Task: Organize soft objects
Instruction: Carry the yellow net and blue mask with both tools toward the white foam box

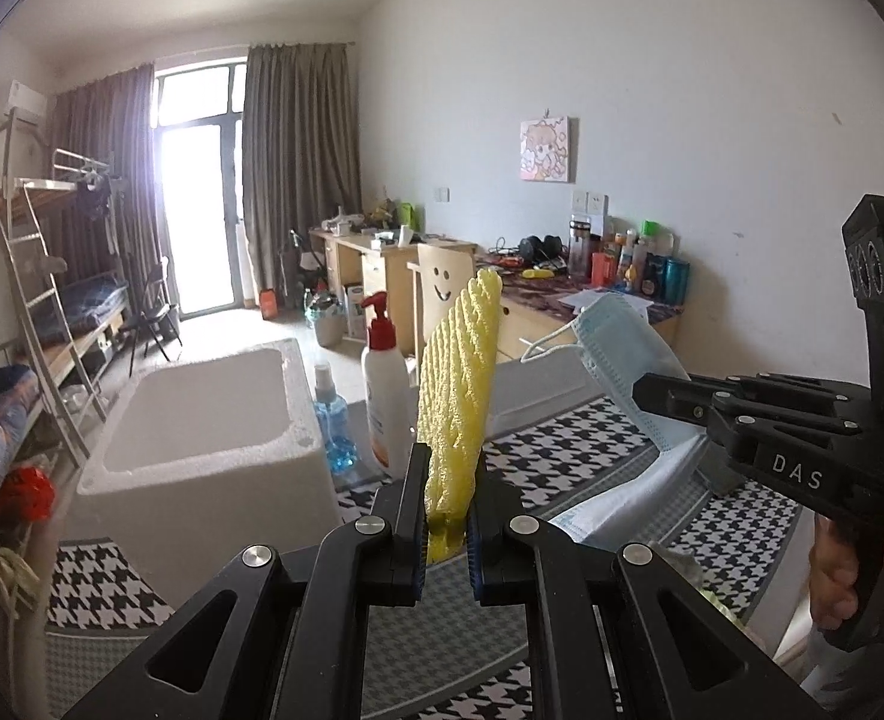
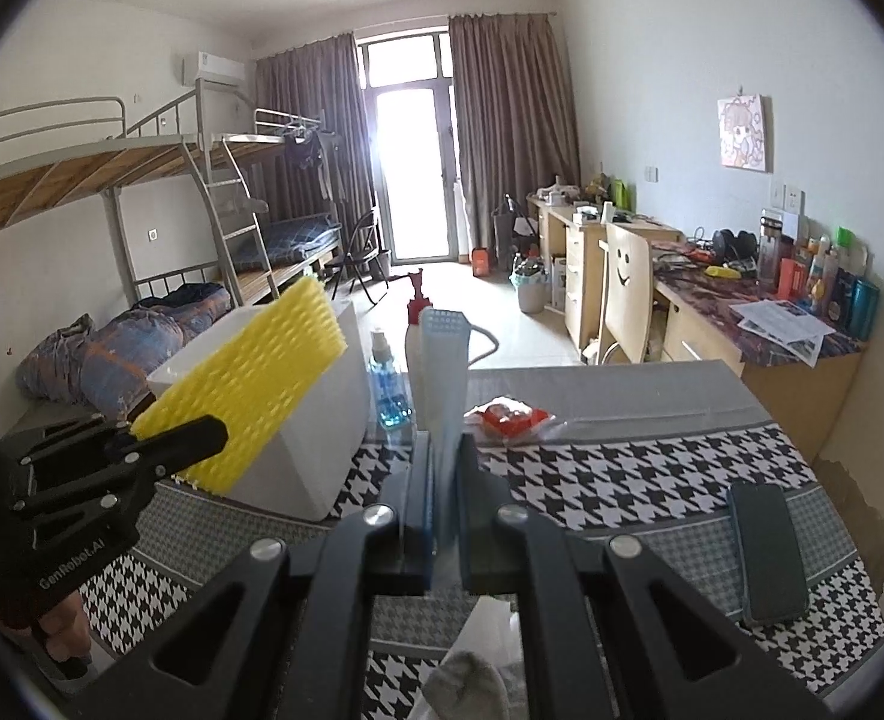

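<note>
1. The left gripper (image 1: pixel 447 531) sits at the bottom centre of its own view, jaws nearly closed and pinching the lower end of a yellow foam net sleeve (image 1: pixel 457 396), which stands up from the fingers toward mid-frame.
2. The right gripper (image 2: pixel 442 531), bottom centre of its view, is fully clamped on a blue face mask (image 2: pixel 442 372) seen edge-on and rising straight up; in the left view the mask hangs at right of centre with its ear loop trailing left.
3. Both soft things are held clear above the houndstooth tablecloth (image 2: pixel 622 480).
4. Left of centre stands a white foam box (image 1: pixel 202 420), open at the top.
5. Between box and sleeve stand a blue spray bottle (image 1: pixel 334 420) and a white pump bottle (image 1: pixel 385 396).
6. A red-and-white packet (image 2: pixel 511 417) lies past the mask; a dark phone (image 2: pixel 766 552) lies at lower right.
</note>
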`<action>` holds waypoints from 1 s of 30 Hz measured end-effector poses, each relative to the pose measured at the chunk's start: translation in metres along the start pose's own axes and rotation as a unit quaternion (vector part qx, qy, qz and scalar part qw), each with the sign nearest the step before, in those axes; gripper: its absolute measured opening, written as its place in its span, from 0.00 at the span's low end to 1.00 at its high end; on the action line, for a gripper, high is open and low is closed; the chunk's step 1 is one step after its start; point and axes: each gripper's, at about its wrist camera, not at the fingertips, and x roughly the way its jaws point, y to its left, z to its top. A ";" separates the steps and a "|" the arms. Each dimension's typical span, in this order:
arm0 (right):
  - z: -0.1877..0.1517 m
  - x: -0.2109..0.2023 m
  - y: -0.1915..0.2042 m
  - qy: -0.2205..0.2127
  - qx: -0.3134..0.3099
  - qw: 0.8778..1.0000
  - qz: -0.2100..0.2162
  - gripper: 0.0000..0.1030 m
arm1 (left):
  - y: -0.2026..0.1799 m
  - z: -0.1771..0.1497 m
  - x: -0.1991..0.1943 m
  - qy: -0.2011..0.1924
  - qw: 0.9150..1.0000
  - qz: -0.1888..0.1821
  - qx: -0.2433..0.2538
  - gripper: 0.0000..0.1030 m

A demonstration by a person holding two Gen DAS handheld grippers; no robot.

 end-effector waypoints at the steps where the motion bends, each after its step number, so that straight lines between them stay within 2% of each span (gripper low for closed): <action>1: 0.002 0.001 0.000 0.000 0.002 1.000 0.000 0.08 | 0.001 0.001 0.000 -0.001 1.000 0.002 0.000 0.10; 14: 0.027 0.008 0.005 -0.013 0.000 1.000 -0.007 0.08 | 0.012 0.023 0.002 -0.029 0.999 0.038 0.002 0.11; 30: 0.056 0.018 0.017 -0.029 -0.010 1.000 0.001 0.08 | 0.038 0.039 0.011 -0.033 0.996 0.087 -0.019 0.11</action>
